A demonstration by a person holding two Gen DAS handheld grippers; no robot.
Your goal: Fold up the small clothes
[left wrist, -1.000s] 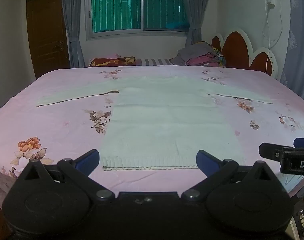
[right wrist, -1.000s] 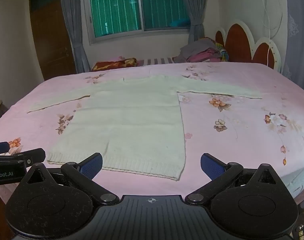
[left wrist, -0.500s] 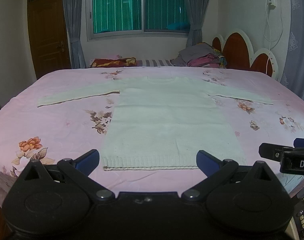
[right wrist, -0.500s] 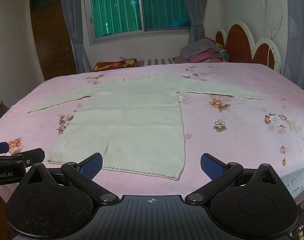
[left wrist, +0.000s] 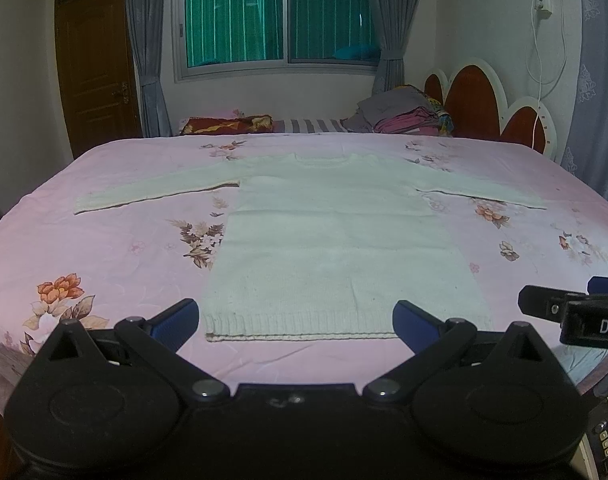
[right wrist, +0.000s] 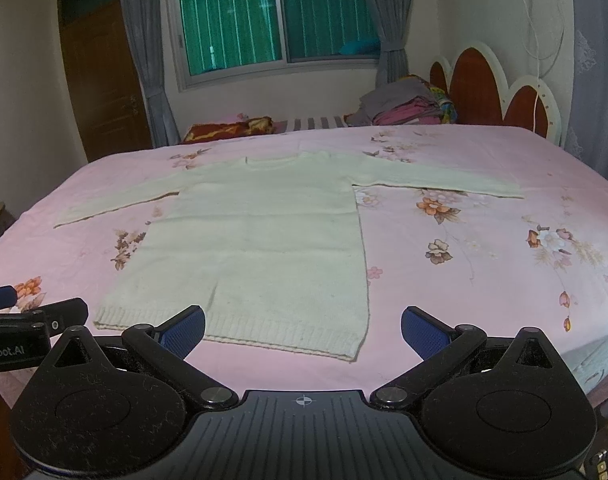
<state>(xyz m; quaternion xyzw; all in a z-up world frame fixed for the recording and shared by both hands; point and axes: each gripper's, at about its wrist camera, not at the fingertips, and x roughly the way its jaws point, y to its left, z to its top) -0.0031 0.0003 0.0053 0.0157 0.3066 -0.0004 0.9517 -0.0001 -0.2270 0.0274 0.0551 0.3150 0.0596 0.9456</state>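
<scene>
A cream knitted sweater lies flat on the pink flowered bedspread, hem toward me, both sleeves spread out sideways. It also shows in the right wrist view. My left gripper is open and empty, hovering just short of the hem at the near bed edge. My right gripper is open and empty, over the hem's right corner. Each gripper shows at the edge of the other's view: the right one, the left one.
A pile of folded clothes and a red patterned pillow lie at the far side of the bed. A red and white headboard stands at the far right. A window, curtains and a brown door are behind.
</scene>
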